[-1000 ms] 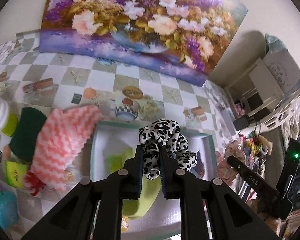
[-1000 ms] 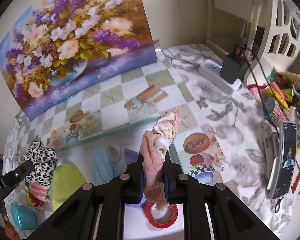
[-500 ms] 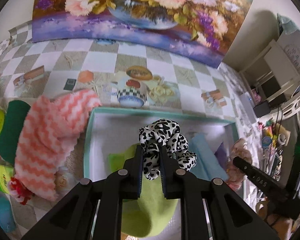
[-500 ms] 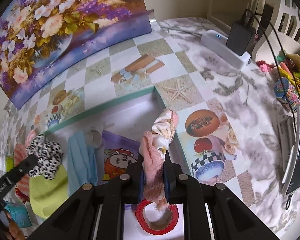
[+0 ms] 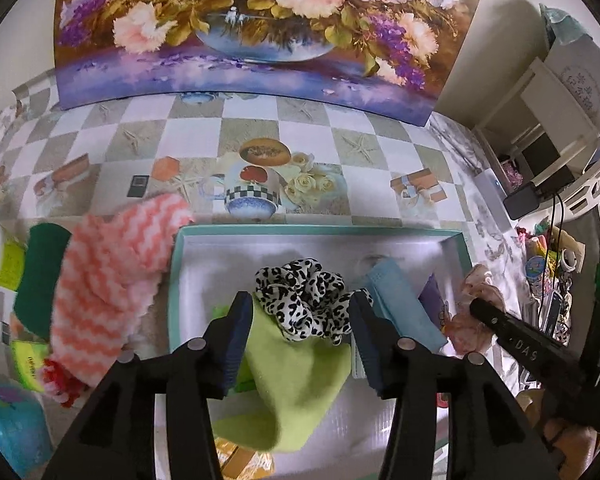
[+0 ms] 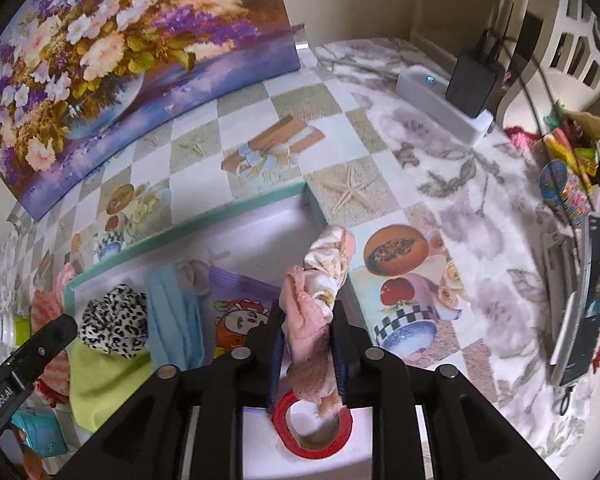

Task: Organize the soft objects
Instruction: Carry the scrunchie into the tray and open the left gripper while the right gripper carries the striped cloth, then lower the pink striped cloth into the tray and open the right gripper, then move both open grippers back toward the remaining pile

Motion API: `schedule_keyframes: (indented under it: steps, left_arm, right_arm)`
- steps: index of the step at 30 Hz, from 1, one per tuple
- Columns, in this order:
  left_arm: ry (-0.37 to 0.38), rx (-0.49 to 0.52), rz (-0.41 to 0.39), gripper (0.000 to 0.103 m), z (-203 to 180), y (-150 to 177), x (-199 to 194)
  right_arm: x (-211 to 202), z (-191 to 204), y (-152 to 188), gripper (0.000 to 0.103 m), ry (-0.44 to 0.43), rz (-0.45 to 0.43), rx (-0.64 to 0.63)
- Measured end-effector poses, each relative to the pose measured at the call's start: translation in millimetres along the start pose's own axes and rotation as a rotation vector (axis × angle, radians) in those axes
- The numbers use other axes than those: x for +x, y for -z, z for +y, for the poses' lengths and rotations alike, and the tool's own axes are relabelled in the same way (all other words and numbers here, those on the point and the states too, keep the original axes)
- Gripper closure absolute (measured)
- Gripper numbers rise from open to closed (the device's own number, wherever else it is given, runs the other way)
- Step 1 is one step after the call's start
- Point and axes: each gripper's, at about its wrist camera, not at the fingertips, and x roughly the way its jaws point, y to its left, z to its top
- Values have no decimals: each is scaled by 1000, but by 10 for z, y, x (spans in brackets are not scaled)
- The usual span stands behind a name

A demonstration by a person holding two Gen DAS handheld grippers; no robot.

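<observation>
Your left tool [image 5: 300, 312] stands released around the leopard scrunchie [image 5: 304, 304]. Your right tool [image 6: 306, 336], its arm lettered "DAS", clamps a pink cloth [image 6: 308, 328]. Its view reads "GenRobot.AI" on the left arm.

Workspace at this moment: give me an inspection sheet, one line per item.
Surface: checkered printed tablecloth; teal-rimmed tray on it.
Job's things: leopard scrunchie on lime cloth in the tray, beside blue face mask; pink scrunchie.
Clutter: red tape roll in tray; pink zigzag cloth and green cloth outside it.
Grippers: left tongs open around leopard scrunchie; right tongs shut on pink scrunchie.
Cables: black adapter with leads on a white power strip.
Surroundings: flower painting, white chair.
</observation>
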Motion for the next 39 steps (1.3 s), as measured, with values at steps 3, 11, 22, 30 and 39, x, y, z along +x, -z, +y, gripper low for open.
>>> schedule_keyframes:
  steps: [3,11,22,30,39]
  left_arm:
    - [-31,2,1,37,11,-16,-74]
    - [-97,-12,-6,26,96,-31,-116]
    - [-135,-82,-32,8,337,-56,-139]
    - [-171,-136,-30,8,593,-59,-168]
    - [-229,-163,-52,8,967,-76,-424]
  right_arm:
    - [-154,25,-38,56,-25,-32,2]
    - [-283,158,-58,42,-25,-51,-31]
    - [-241,232,-42,12,46,-61,-76]
    - [-357,482,-17,0,25,-107,-121]
    - [-585,866,59,0,-29,-135,-182]
